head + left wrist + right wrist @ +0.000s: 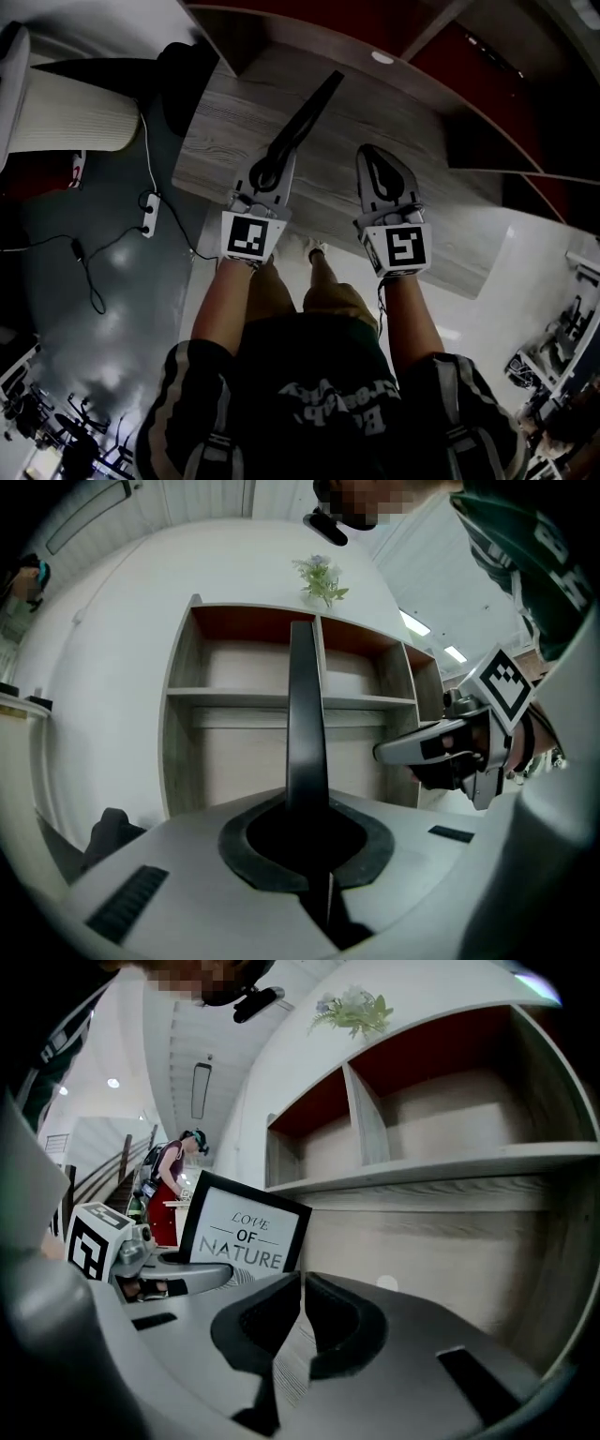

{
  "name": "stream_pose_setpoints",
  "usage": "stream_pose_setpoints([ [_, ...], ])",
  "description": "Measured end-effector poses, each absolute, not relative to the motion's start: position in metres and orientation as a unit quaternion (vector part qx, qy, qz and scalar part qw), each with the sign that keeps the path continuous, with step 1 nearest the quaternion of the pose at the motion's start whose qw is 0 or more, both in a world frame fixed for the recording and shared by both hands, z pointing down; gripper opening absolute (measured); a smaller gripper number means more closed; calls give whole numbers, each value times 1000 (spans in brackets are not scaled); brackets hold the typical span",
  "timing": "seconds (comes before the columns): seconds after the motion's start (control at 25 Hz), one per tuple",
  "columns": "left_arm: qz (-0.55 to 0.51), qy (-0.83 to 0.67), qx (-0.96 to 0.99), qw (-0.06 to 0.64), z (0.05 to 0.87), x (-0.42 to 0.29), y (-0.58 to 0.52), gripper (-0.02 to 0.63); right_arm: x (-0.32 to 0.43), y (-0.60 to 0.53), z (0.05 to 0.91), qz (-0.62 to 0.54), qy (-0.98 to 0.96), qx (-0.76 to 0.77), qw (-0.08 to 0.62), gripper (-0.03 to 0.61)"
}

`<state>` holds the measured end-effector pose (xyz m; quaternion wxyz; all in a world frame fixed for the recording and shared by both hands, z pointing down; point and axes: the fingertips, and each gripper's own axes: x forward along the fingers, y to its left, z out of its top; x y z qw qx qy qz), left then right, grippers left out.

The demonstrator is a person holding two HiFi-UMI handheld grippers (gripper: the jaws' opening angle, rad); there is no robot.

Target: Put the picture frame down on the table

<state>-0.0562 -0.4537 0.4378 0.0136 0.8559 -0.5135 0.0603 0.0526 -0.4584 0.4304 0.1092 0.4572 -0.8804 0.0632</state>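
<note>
Head view shows the grey wooden table [394, 141] under both tools, with shelving [450, 37] at its far side. The picture frame [307, 114] stands upright over the tabletop, its near edge pinched in my left gripper [268, 171]. My right gripper [380, 173] is closed on nothing. I judge this to be the lowering step; next I seat the frame, then release.

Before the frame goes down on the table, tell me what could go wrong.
1. The left gripper pinches the picture frame at one end only, and the frame reaches far out over the table; it could swing or slip on touchdown.
2. The frame is thin and no stand shows, so it may topple once released.
3. The right gripper is shut and empty beside it, not steadying anything.
</note>
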Motion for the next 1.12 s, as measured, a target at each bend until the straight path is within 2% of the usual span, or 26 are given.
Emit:
stream_pose_setpoints([
  [0.44,19,-495,867,56,507,-64,-503,26,36,-484,484,38,-878,461,118,41],
  [0.72,34,-487,872,24,539,-54,-519,26,34,-478,519,54,-880,454,130,41],
  [1.12,48,-490,869,36,569,-53,-519,28,41,-484,545,67,-879,452,139,41],
])
